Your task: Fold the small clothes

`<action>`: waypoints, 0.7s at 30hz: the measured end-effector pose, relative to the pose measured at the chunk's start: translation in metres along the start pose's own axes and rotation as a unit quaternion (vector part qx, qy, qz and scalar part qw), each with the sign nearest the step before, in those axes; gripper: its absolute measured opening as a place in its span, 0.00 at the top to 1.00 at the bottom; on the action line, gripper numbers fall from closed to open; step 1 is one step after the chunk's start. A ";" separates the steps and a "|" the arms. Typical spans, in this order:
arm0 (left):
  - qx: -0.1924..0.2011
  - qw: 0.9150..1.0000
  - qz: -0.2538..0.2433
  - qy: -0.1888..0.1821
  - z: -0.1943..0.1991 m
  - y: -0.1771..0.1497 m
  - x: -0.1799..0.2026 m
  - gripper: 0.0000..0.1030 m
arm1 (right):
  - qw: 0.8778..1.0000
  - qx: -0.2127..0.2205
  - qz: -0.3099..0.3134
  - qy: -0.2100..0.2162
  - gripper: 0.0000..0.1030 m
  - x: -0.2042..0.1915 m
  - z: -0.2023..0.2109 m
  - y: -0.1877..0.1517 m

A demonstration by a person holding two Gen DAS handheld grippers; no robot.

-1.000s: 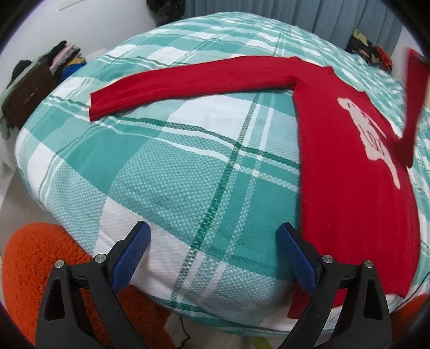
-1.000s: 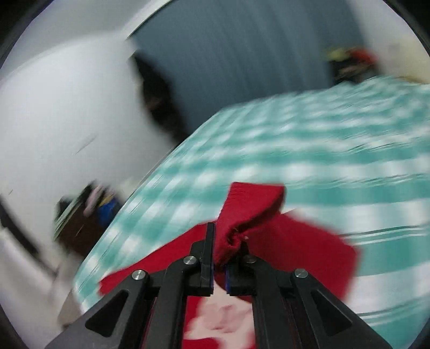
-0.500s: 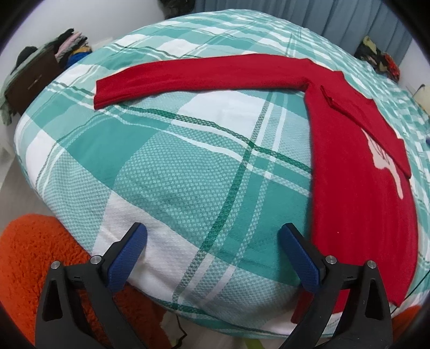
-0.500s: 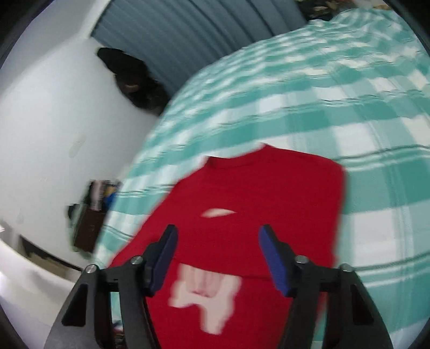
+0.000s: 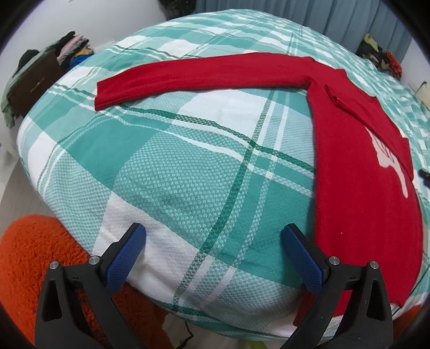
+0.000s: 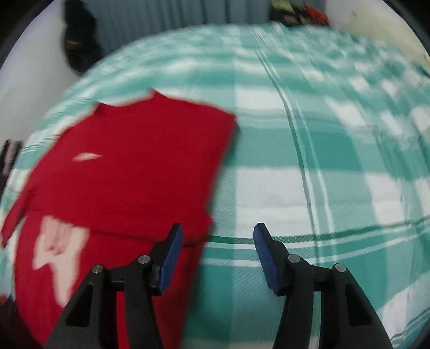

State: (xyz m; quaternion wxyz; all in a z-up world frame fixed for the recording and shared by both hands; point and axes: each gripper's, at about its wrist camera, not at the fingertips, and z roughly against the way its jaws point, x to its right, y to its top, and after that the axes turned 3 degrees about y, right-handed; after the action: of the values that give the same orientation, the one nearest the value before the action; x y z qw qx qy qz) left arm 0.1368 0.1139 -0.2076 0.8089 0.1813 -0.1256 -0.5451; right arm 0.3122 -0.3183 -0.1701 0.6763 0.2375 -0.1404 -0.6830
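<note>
A red sweater [image 5: 360,171] with a pale print lies flat on the green and white plaid bed [image 5: 188,166]. One sleeve [image 5: 204,75] stretches out to the left; the other sleeve is folded across the chest. My left gripper [image 5: 212,241] is open and empty above the bed's near edge, left of the sweater's hem. In the blurred right wrist view the sweater [image 6: 129,171] lies to the left, and my right gripper [image 6: 217,239] is open and empty at its right edge.
An orange fluffy rug [image 5: 35,257] lies on the floor below the bed. A pile of clothes and a dark bag [image 5: 35,77] sit at the far left. Blue-grey curtains [image 6: 166,13] hang behind the bed, with more clothes [image 5: 381,56] at the far right.
My right gripper let go of the right sleeve, which now lies folded across the sweater's chest, then opened and swung right. My left gripper stayed open and barely moved.
</note>
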 end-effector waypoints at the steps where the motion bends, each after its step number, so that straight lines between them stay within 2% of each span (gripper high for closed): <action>1: 0.000 1.000 0.001 0.000 0.000 0.000 0.000 0.01 | 1.000 0.014 0.013 0.019 0.47 -0.006 0.014 -0.004; 4: 0.000 1.000 0.001 -0.001 0.000 0.001 0.001 0.01 | 0.997 0.020 0.020 0.068 0.47 -0.017 0.027 -0.032; 5: -0.001 1.000 0.001 -0.002 0.000 0.001 0.000 0.01 | 0.998 0.004 0.024 0.066 0.47 -0.017 0.021 -0.047; 7: -0.004 1.000 -0.001 -0.007 0.000 -0.001 -0.002 0.01 | 0.998 -0.045 0.038 0.031 0.48 -0.012 -0.002 -0.081; 9: -0.005 1.000 0.000 -0.010 0.001 -0.004 -0.005 0.01 | 0.999 -0.016 0.018 0.030 0.48 0.003 0.008 -0.099; 11: -0.006 1.000 0.003 -0.013 0.002 -0.006 -0.008 0.01 | 1.000 -0.011 -0.003 -0.004 0.48 0.007 0.031 -0.103; 15: -0.010 1.000 0.009 -0.014 0.000 -0.005 -0.009 0.01 | 0.998 0.042 0.016 0.043 0.44 -0.016 0.087 -0.119; 16: -0.010 1.000 0.011 -0.013 0.000 -0.005 -0.009 0.01 | 0.997 0.051 0.030 0.055 0.43 -0.027 0.097 -0.133; 19: -0.010 1.000 0.015 -0.010 0.000 -0.006 -0.007 0.01 | 0.995 0.043 0.044 0.072 0.39 -0.045 0.099 -0.172; 21: -0.009 1.000 0.011 -0.007 0.000 -0.008 -0.006 0.01 | 0.997 0.004 0.033 0.064 0.39 -0.045 0.083 -0.203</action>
State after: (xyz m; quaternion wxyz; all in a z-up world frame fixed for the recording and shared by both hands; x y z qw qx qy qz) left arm 0.1281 0.1167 -0.2111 0.8158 0.1685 -0.1282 -0.5381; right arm 0.0939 -0.2757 -0.1979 0.7055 0.2783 -0.1071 -0.6429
